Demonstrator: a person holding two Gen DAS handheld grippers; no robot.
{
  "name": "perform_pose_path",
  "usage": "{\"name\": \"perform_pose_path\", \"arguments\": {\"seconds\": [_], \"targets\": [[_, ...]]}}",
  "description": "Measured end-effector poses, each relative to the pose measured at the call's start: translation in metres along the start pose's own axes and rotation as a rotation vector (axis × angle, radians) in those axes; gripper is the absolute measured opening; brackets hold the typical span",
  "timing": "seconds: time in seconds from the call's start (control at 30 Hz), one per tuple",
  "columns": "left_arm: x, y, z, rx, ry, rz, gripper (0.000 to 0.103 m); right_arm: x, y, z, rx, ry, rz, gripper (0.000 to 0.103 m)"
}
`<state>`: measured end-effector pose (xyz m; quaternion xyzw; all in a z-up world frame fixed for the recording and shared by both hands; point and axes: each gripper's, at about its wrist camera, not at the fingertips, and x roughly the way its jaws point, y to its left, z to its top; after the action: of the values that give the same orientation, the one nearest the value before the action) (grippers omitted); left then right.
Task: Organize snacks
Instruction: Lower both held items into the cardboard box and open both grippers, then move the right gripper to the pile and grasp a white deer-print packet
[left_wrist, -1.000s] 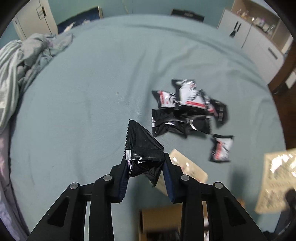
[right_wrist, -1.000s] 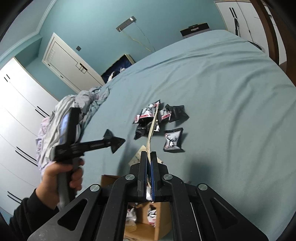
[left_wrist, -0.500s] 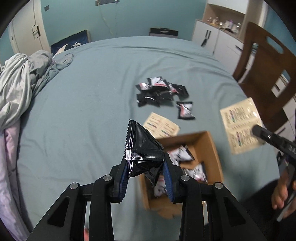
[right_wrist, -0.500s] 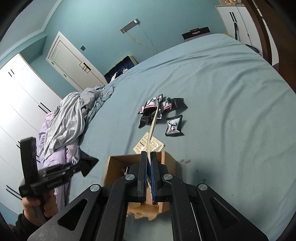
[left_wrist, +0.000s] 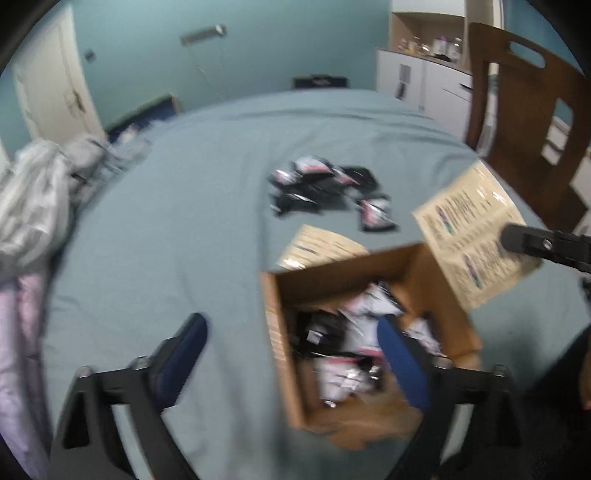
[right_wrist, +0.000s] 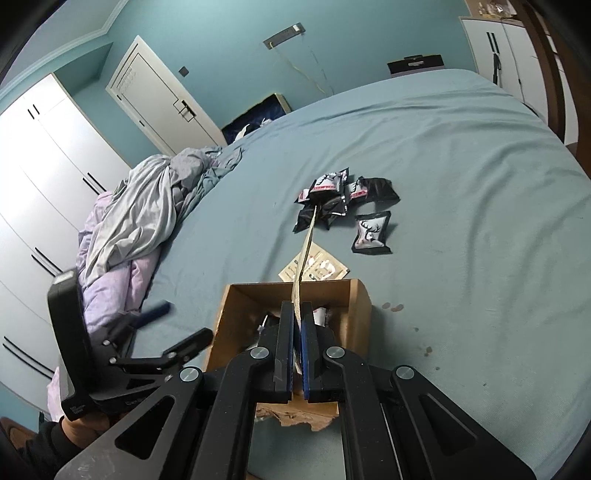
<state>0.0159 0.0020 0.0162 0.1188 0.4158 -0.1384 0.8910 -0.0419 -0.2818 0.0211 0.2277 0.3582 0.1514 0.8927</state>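
Snacks (right_wrist: 332, 199) lie in a loose heap of black and white packets on the blue-green bed (right_wrist: 461, 155), at about twelve o'clock from the cardboard box (right_wrist: 360, 295); one packet with a deer print (right_wrist: 371, 232) sits just apart at the heap's four o'clock. More packets (left_wrist: 351, 347) fill the box, which rests open on the bed. A beige sachet (right_wrist: 321, 267) lies flat on the sheet between the heap and the box, touching the box's far wall.

The left tongs (left_wrist: 295, 332) hang over the box's near left corner, pointing steeply down, and their jaws are opening wide with nothing between the blue pads; that view is blurred, so I cannot tell which packet in the box is which. The right tongs (right_wrist: 297, 314) are pressed tight on a second beige sachet (left_wrist: 469, 236), seen edge-on from their own camera and as a flat printed sheet held above the box's two o'clock corner in the left view.

A rumpled grey and lilac duvet (right_wrist: 140, 221) is piled at the bed's nine o'clock side. A brown wooden chair (left_wrist: 528, 110) stands off the bed at two o'clock.
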Motion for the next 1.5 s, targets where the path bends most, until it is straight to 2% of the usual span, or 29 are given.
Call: {"name": "perform_pose_path", "arguments": {"seconds": [0.1,0.4,0.5,0.67,0.7,0.73,0.77,0.8,0.83,1.03,1.2,1.33,1.5], "targets": [[-0.001,0.007,0.003,-0.001,-0.021,0.035,0.096,0.009,0.005,-0.001,-0.017,0.023,0.017,0.001],[0.018,0.028,0.001,-0.111,0.074,0.008,0.096,0.037,0.026,0.0,-0.101,0.109,0.003,0.001],[0.025,0.032,-0.001,-0.139,0.109,0.001,0.096,0.042,0.028,0.001,-0.094,0.128,0.012,0.002],[0.026,0.032,-0.003,-0.145,0.118,0.002,0.096,0.052,0.025,0.002,-0.038,0.178,0.001,0.004],[0.026,0.032,-0.003,-0.143,0.117,0.004,0.096,0.053,0.025,0.002,-0.028,0.183,-0.007,0.012],[0.025,0.031,-0.003,-0.141,0.116,0.006,0.096,0.055,0.024,0.003,-0.016,0.194,-0.027,0.029],[0.026,0.031,-0.003,-0.138,0.116,0.007,0.096,0.056,0.024,0.004,-0.009,0.202,-0.043,0.04],[0.025,0.03,-0.002,-0.135,0.116,0.008,0.096,0.057,0.023,0.005,0.0,0.196,-0.056,0.058],[0.026,0.03,-0.002,-0.133,0.117,0.008,0.096,0.055,0.023,0.005,0.01,0.178,-0.071,0.065],[0.028,0.025,-0.004,-0.111,0.123,0.013,0.096,0.044,0.028,0.006,-0.003,0.109,-0.153,0.07],[0.029,0.023,-0.005,-0.104,0.126,0.015,0.096,0.043,0.028,0.0,-0.002,0.109,-0.202,0.071],[0.03,0.022,-0.005,-0.1,0.13,0.018,0.096,0.035,0.021,0.004,0.036,0.087,-0.219,0.071],[0.03,0.019,-0.006,-0.087,0.134,0.017,0.096,0.035,0.016,0.009,0.047,0.085,-0.283,0.071]]}}
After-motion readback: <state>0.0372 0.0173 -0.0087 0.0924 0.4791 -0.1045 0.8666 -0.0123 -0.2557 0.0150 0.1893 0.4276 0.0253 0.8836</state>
